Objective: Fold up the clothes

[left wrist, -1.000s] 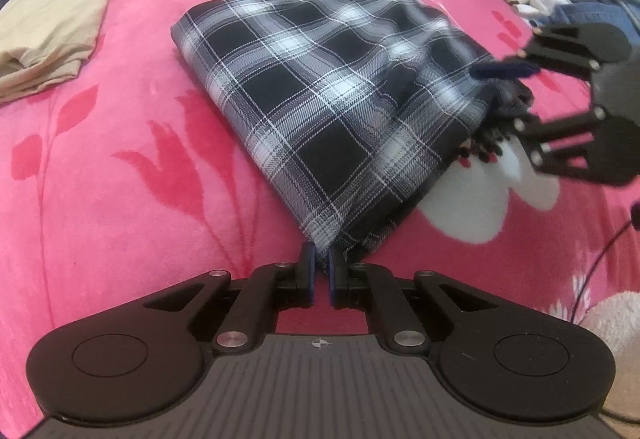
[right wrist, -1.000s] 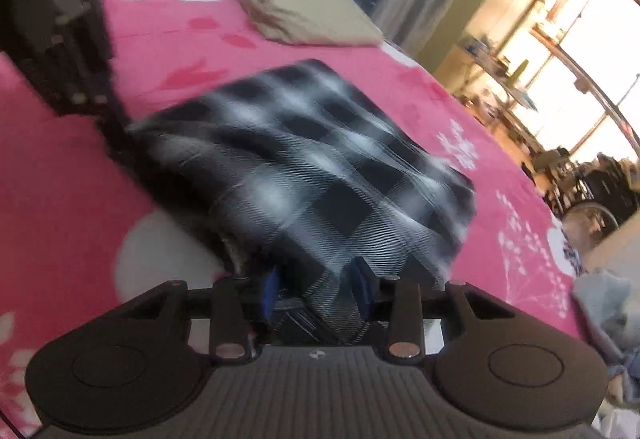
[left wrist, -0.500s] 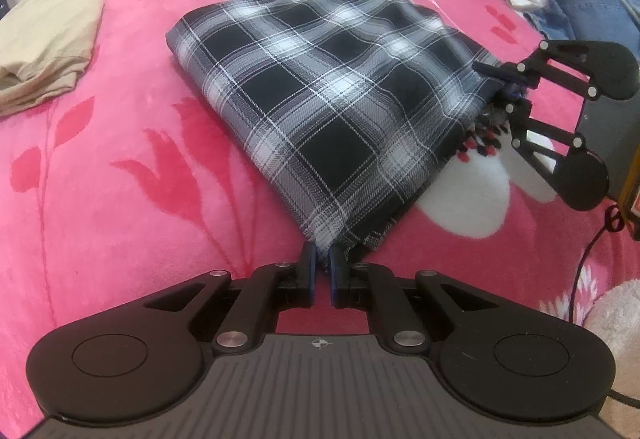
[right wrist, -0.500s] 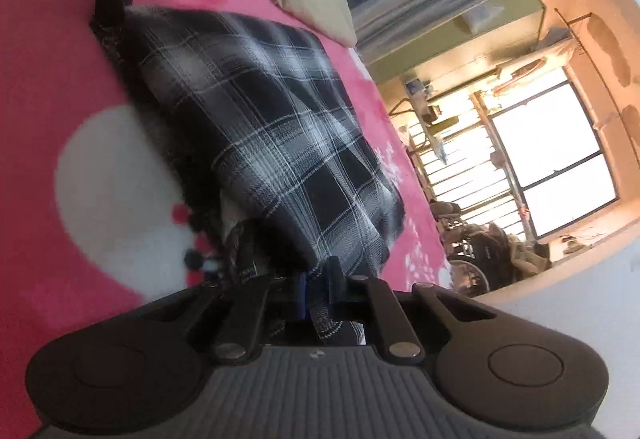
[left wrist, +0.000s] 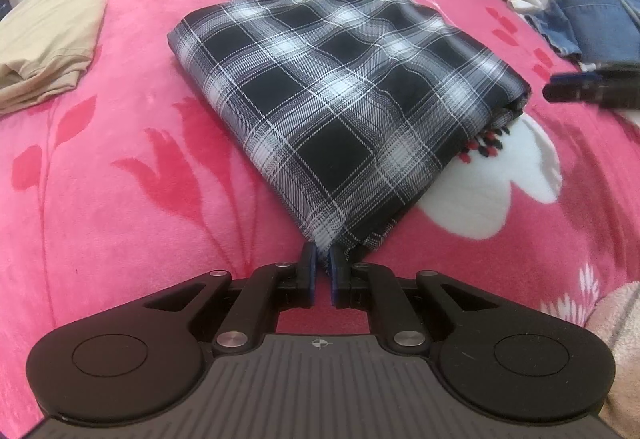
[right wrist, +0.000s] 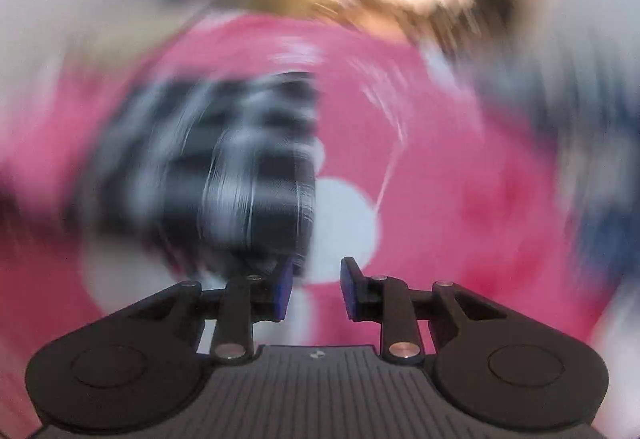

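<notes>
The plaid cloth (left wrist: 336,95) lies folded into a flat rectangle mid-bed on the pink blanket (left wrist: 120,167), its near corner clenched in the left gripper (left wrist: 322,265). The right gripper (right wrist: 316,289), fingers parted and empty, sits at 3 o'clock of it. Judging by this, either another fold or release follows; no containers show.

Pink floral blanket (left wrist: 120,175), sunlit room.
</notes>
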